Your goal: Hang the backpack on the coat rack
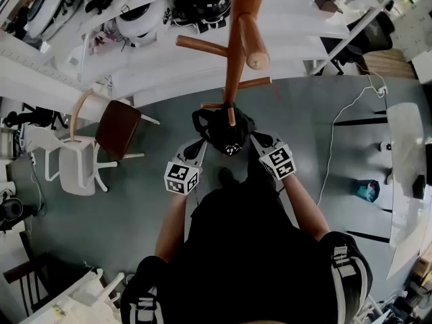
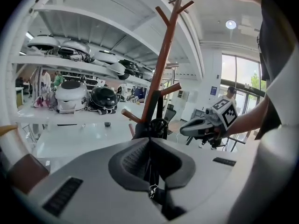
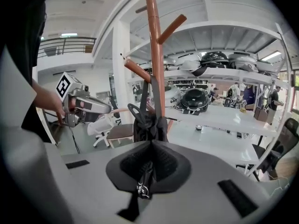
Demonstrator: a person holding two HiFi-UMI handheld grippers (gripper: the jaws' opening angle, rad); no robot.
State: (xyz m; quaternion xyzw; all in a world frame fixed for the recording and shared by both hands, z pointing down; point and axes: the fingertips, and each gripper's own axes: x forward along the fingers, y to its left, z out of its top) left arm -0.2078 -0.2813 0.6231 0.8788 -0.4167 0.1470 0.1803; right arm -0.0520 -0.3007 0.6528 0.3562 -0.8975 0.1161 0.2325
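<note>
- Grey floor (image 1: 135, 208) spreads across the room.
- Long white shelves (image 2: 70, 62) carrying helmets (image 2: 103, 98) stand far.
- Brown chair (image 1: 118, 128) beside white chair (image 1: 75, 171), left.
- Tall windows (image 2: 243, 78); round ceiling light (image 2: 231, 24).

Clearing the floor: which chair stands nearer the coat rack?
The wooden chair with the brown seat; the white chair stands beyond it, farther from the coat rack.

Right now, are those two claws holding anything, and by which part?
Yes: the left gripper and the right gripper are each shut on a thin black strap of the backpack, beside the coat rack.
</note>
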